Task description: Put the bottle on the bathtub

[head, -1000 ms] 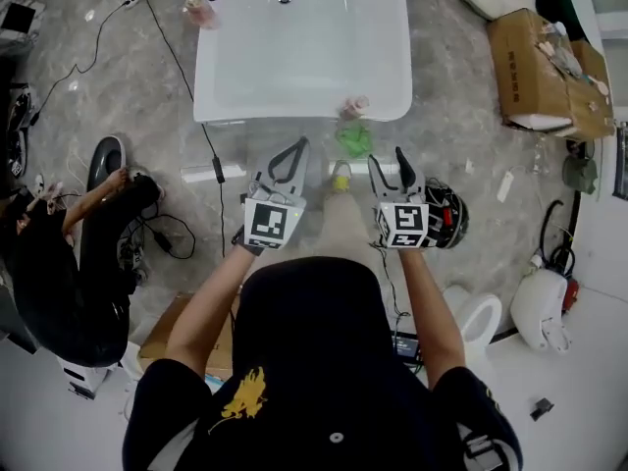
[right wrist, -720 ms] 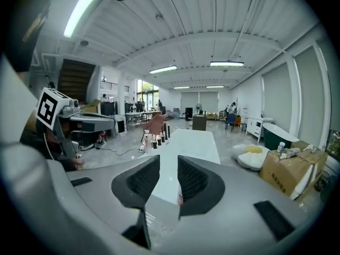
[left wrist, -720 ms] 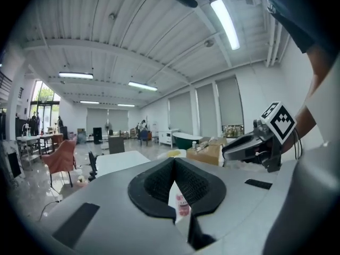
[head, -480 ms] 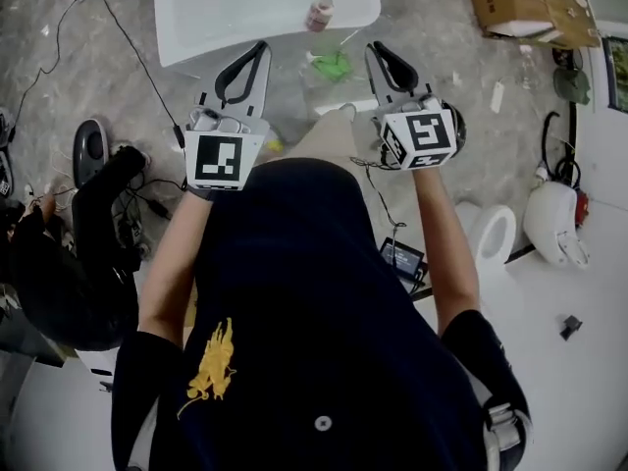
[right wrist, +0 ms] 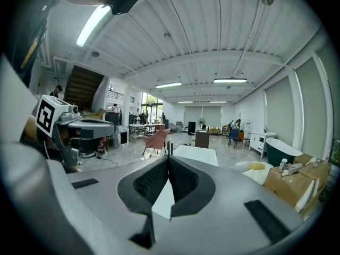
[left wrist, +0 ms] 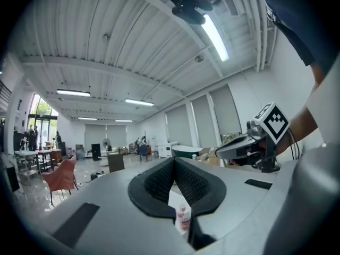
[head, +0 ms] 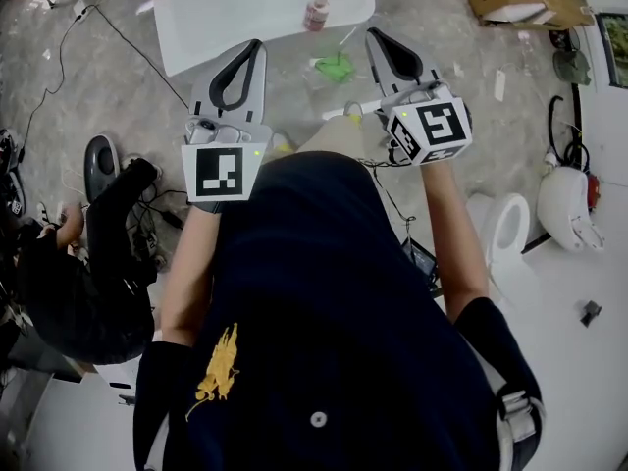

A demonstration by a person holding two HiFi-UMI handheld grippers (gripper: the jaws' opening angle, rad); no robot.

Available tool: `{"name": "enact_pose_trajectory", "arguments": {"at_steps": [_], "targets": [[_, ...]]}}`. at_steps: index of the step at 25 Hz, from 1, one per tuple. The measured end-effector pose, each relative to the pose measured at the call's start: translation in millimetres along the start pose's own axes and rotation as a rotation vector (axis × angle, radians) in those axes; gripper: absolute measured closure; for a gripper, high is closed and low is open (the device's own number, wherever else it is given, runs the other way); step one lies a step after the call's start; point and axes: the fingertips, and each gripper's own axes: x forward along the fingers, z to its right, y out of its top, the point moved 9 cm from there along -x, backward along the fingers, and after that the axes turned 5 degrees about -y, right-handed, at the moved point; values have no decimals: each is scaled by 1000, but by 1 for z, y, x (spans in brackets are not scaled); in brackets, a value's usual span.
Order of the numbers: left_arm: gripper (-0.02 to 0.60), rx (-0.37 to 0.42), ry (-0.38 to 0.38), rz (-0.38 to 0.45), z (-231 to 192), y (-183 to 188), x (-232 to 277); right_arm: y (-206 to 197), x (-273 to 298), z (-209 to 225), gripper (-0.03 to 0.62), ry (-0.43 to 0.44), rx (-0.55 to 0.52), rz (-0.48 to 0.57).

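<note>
- Head view: the left tongs (head: 257, 47) and the right tongs (head: 374, 35) are both pressed closed with nothing in them, held side by side in front of the person's chest. The bottle (head: 316, 13) stands upright on the edge of the white bathtub (head: 245, 13) that is nearest the tongs. It is beyond the two tips and between them, apart from both. Judged from this, the placing looks done, and the tongs are held clear so that the bottle stands on its own.
- Left gripper view: the ribbed pads meet at the tip, leaving only the loop-shaped hollow behind them. The bottle (left wrist: 183, 217) shows low through that hollow, well ahead of the tongs and below them, touched by neither pad. The right tongs appear off to the right at the same height.
- Right gripper view: the jaws have just been closing and now meet, with nothing between them. The bathtub (right wrist: 197, 154) lies ahead beyond the tip. The bottle does not show here.
</note>
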Motion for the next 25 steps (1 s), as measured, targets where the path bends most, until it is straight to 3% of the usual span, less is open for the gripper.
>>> {"name": "enact_pose_trajectory", "arguments": {"at_steps": [6,14,25], "targets": [[563,65,34,-8,-11,8,0,11,6,2,592,6,44,21],[565,12,103,1,-31,8,-16,16,24,-9,592,60,10,-4],[563,5,103,-7,-35,8,-27,23,30,-13,592,85,-28,-26]]}}
